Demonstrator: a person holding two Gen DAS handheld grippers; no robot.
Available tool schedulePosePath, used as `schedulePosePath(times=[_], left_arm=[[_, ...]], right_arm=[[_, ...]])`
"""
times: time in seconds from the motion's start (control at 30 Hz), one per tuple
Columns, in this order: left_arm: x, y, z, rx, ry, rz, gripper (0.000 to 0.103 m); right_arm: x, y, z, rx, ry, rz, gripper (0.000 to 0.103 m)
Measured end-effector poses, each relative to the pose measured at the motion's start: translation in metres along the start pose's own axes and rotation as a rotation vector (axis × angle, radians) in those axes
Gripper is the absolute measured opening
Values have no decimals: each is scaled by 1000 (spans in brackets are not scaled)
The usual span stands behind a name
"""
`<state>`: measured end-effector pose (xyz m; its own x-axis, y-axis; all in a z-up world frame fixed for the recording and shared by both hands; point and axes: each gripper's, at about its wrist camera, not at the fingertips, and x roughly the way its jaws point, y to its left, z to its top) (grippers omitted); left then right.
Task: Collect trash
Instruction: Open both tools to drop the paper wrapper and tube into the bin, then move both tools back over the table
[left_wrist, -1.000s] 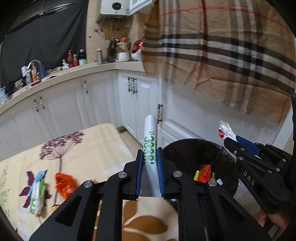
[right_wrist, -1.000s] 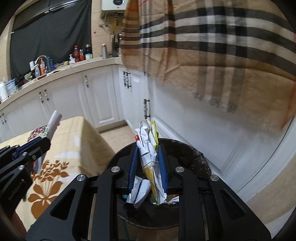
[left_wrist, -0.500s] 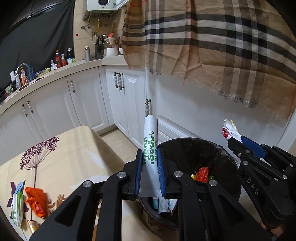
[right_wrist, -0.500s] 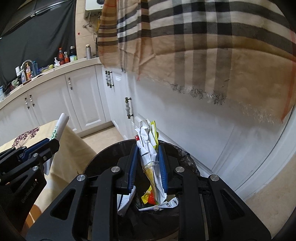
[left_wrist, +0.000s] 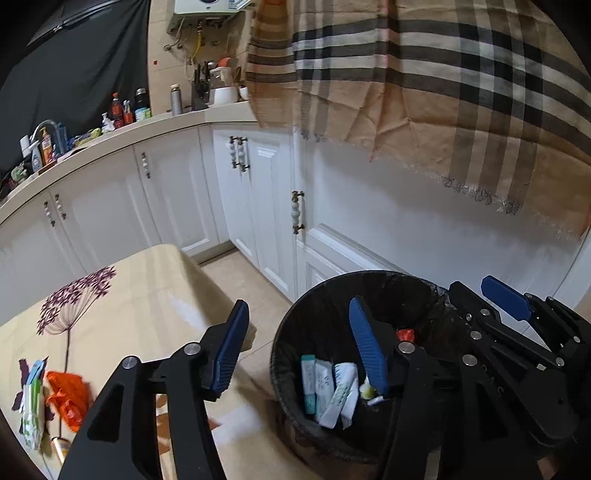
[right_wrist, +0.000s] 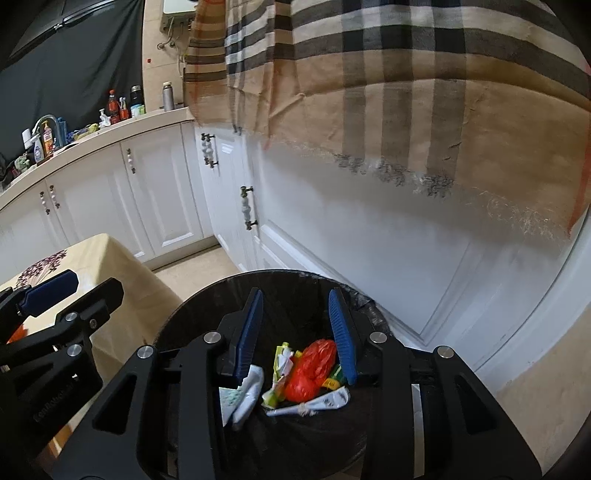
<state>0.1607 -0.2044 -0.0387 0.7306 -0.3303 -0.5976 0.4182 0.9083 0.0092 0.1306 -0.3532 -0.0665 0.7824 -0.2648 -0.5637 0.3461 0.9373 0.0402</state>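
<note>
In the left wrist view, the lower half of the frame is filled by the left tool (left_wrist: 299, 343), its blue pads spread wide with nothing between them; its jaws have just been opening. Under the right pad sits a round black trash bin (left_wrist: 291, 373) lined with a dark bag, and in it lie white and green wrappers (left_wrist: 332, 391) and a scrap of red. At the lower left a worktop (left_wrist: 140, 291) in a cream cloth with a purple flower print carries an orange wrapper (left_wrist: 68, 395) and a green and white packet (left_wrist: 31, 402) near its edge. The right tool (left_wrist: 476, 295) reaches in from the right edge over the bin's rim. Pale floor tiles run between the worktop and white cabinet doors (left_wrist: 177, 195). A counter (left_wrist: 110, 138) across the upper left holds bottles and a tap, with a dark cloth hung behind it. A tan plaid cloth (left_wrist: 424, 81) covers the upper right.

In the right wrist view, the right tool (right_wrist: 295, 325) hangs right over the bin (right_wrist: 184, 325), its jaws apart and empty, having just been opening. Below them in the bin lie a red bag (right_wrist: 314, 365), yellow-green wrappers (right_wrist: 282, 363) and crumpled white paper (right_wrist: 247, 391). The left tool (right_wrist: 74, 286) shows at the left edge, above the cloth-covered worktop (right_wrist: 122, 266). White cabinets (right_wrist: 155, 192) and a white wall panel fill the middle, the plaid cloth (right_wrist: 406, 81) the top.
</note>
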Motion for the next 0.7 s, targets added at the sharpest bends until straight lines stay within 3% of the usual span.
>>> schedulePosePath(times=[0.27, 0.7], left_arm=[[-41, 55, -16, -86, 5, 80, 62], [-118, 178, -79, -251, 48, 322, 63]], right_arm=[[-24, 41, -6, -32, 14, 117, 36], [-75, 157, -27, -189, 37, 354, 36]])
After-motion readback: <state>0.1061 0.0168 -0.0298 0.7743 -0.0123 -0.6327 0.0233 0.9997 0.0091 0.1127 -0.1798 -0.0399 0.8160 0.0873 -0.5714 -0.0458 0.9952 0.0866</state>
